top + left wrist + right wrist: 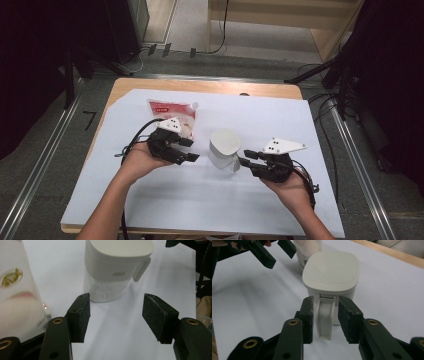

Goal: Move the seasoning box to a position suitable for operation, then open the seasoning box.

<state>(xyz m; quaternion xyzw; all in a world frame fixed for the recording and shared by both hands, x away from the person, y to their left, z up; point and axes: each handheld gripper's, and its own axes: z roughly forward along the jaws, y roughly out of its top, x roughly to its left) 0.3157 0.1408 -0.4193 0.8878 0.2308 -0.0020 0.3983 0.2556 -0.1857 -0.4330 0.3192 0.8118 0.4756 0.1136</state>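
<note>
R claw straddles canister handle, not yet clamped; L claw apart, empty. Lid on, pouch untouched.

Container: looking like smooth matt white plastic above, clear below.
Pouch: showing glossy plastic film.
Gripper pads: appearing rough, black, foam-like.
Table cover: looking like matt white paper.
Table edge: showing wood.

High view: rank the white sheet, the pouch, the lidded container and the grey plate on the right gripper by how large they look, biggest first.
1. White sheet, by far the largest.
2. Pouch, partly hidden behind the left gripper.
3. Lidded container, close to the pouch in apparent size, so this order is unsure.
4. Grey plate on the right gripper.
</note>
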